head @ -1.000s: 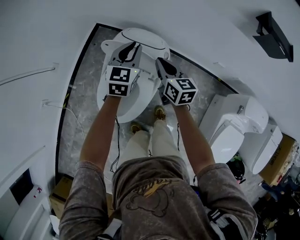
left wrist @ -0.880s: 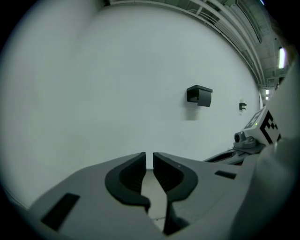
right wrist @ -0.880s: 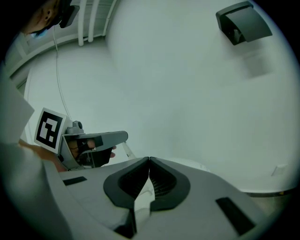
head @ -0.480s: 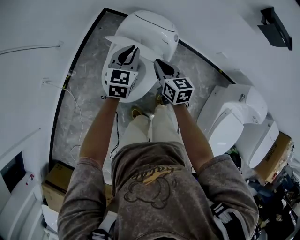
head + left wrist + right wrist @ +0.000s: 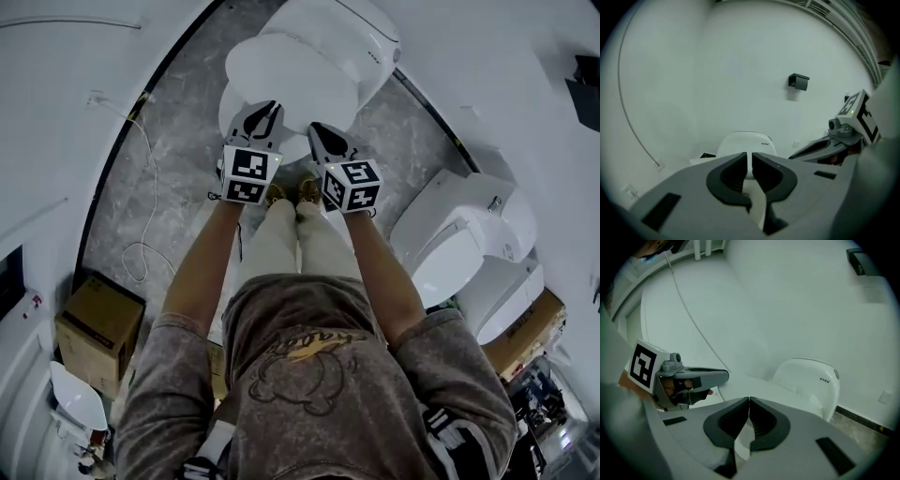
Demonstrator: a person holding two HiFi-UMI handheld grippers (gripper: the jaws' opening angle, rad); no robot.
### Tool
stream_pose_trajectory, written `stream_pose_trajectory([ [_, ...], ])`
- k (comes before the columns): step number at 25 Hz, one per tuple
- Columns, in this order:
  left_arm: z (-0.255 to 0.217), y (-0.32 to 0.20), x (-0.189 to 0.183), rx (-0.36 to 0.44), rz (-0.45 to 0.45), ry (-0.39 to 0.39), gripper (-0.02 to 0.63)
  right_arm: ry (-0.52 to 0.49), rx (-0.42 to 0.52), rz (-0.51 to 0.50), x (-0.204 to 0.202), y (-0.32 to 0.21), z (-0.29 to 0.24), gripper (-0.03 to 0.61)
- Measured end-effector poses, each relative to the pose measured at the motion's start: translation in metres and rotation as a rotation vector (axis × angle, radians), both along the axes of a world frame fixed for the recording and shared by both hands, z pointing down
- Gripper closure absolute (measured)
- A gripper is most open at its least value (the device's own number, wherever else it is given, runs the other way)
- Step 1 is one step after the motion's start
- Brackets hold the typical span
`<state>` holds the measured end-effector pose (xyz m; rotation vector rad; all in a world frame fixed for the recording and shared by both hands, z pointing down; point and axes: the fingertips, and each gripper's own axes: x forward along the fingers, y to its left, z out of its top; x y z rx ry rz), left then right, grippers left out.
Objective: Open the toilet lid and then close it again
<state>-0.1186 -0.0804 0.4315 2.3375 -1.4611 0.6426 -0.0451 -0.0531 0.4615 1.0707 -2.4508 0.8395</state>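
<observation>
The white toilet [image 5: 349, 36] stands against the wall at the top of the head view. Its lid [image 5: 289, 71] lies flat over the bowl. My left gripper [image 5: 264, 107] hovers above the bowl's front rim, jaws almost touching with nothing between them. My right gripper [image 5: 315, 128] is beside it, just right of the rim, jaws shut and empty. Neither one touches the lid. In the left gripper view the left gripper [image 5: 751, 154] points at the toilet [image 5: 746, 140], with the right gripper [image 5: 824, 144] alongside. The right gripper [image 5: 749, 399] looks over the lid [image 5: 761, 386] towards the toilet's back [image 5: 811, 378].
Two more white toilets [image 5: 461, 242] [image 5: 511, 291] stand to the right. A cardboard box [image 5: 98, 328] sits at the left, another [image 5: 527, 339] at the right. A cable [image 5: 141, 217] trails over the marble floor. The person's shoes [image 5: 291, 192] are at the bowl's front. A black fixture [image 5: 799, 82] hangs on the wall.
Both grippers have drawn back from over the bowl towards its front rim and come closer together. The toilet has slid up in the head view as the camera shifted.
</observation>
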Motion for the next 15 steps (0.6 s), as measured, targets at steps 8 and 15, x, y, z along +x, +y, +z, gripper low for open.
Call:
stream_pose_trajectory([
  [8,0.055,0.042,-0.027,-0.061,-0.079,-0.003,0.576,0.05,-0.042,-0.121,-0.034,0.028,0.048,0.551],
  [15,0.114,0.07,-0.054,-0.114,-0.153,0.012,0.585,0.078,-0.09,-0.19,-0.056,0.056,0.099,0.551],
])
